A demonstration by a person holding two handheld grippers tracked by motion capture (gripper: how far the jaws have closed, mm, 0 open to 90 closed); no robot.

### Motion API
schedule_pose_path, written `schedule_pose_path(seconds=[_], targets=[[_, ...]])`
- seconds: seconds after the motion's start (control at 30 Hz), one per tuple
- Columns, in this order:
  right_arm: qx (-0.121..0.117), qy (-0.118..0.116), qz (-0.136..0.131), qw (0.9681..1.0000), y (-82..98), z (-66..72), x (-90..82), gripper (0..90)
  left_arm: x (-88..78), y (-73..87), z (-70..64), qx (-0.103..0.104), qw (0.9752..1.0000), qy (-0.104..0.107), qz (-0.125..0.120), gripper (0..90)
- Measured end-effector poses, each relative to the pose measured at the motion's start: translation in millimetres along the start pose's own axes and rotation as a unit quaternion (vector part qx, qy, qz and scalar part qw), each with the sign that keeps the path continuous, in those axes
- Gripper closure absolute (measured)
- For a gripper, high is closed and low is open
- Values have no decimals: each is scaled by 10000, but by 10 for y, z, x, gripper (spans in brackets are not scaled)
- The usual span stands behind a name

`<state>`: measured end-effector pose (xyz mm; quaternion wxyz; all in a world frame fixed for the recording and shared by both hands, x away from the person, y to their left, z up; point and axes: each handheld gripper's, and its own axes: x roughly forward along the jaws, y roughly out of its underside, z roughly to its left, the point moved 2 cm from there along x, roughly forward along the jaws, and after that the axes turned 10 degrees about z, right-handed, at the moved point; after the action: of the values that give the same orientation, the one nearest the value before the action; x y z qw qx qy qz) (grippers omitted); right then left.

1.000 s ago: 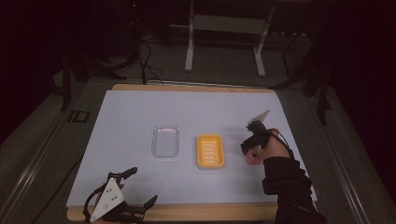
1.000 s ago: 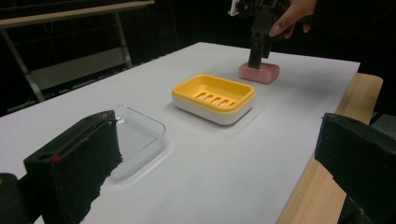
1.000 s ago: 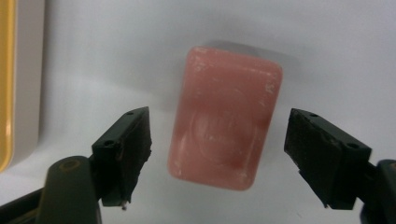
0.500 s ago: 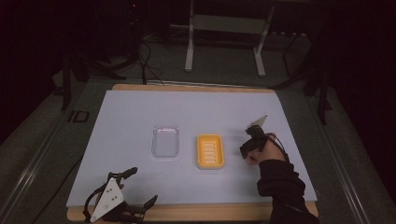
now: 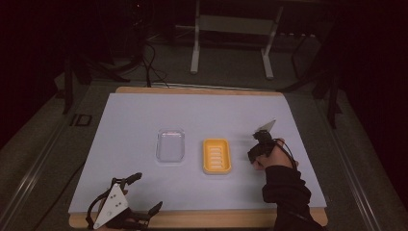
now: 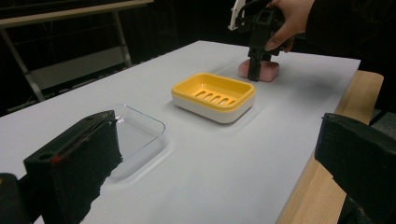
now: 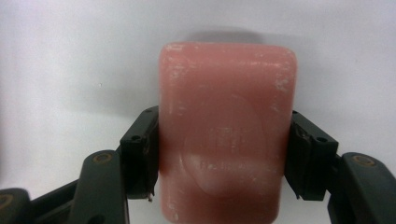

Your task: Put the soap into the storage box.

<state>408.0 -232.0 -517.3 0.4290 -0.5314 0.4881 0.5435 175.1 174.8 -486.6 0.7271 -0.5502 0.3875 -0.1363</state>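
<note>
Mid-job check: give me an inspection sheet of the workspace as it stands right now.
Surface: white sheet on a wooden table.
Job's things: pink soap bar lying on the sheet; yellow soap dish beside it, empty; clear tray.
Clutter: nothing seen.
Grippers: right gripper, jaws just closed on the soap's sides; left gripper open at the near edge, holding nothing.
Cables: black leads on the floor behind.
Surroundings: dark room, metal stand.

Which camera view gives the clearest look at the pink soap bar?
The right gripper view: the pink soap bar sits large between the right gripper's fingers, which press its sides. The left gripper view shows it small and partly hidden; the high view hides it behind the gripper.
</note>
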Motion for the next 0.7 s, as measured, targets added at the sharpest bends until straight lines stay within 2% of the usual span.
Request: schedule_pose_path(seconds=[0.23, 0.5, 0.57, 0.63, 0.7], targets=[[-25, 20, -34, 10000, -25, 25, -81, 373, -2, 0, -1, 2, 10000, -1, 2, 6], [70, 13, -77, 9999, -35, 23, -251, 373, -2, -1, -4, 5, 10000, 12, 10, 6], [29, 87, -50, 9999, -29, 33, -265, 373, -3, -1, -5, 12, 10000, 0, 16, 6], [35, 36, -88, 9999, -26, 47, -307, 373, 0, -1, -4, 8, 10000, -6, 16, 6], [-8, 82, -115, 9999, -24, 69, -345, 373, 1, -2, -3, 3, 10000, -8, 20, 6]])
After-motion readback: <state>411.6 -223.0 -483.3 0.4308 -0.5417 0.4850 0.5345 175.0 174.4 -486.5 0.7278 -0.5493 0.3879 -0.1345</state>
